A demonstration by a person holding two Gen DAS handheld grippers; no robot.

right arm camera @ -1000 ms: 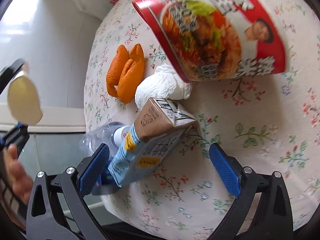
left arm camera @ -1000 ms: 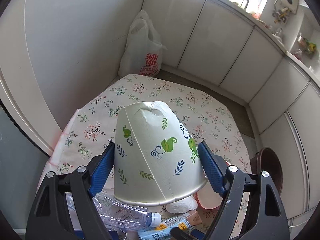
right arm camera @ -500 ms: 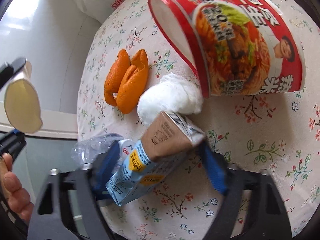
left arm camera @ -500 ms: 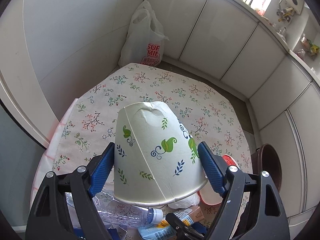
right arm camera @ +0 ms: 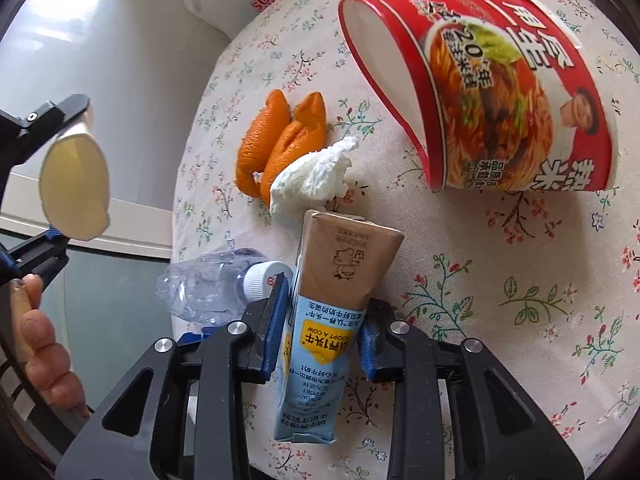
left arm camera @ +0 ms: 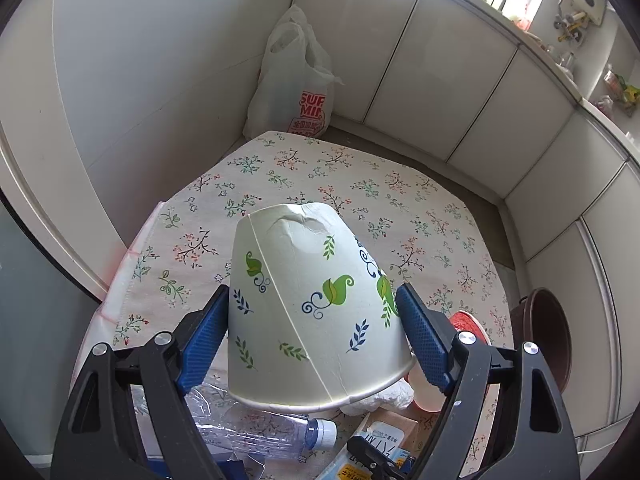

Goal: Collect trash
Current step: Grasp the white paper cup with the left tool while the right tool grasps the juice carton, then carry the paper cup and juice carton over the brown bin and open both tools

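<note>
on floral tablecloth [right arm camera: 500, 280], red noodle cup [right arm camera: 500, 92] lies empty.

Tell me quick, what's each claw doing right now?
Left claw: closed on the leaf-print paper cup, held upside down.
Right claw: jaws have just been closing, now pressing on the milk carton.

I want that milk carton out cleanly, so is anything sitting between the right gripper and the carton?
Nothing visible. The right gripper has just been closing and its pads now press both sides of the milk carton. The plastic bottle lies just outside the gripper's bottle-side finger, and the crumpled tissue lies at the carton's far end.
</note>
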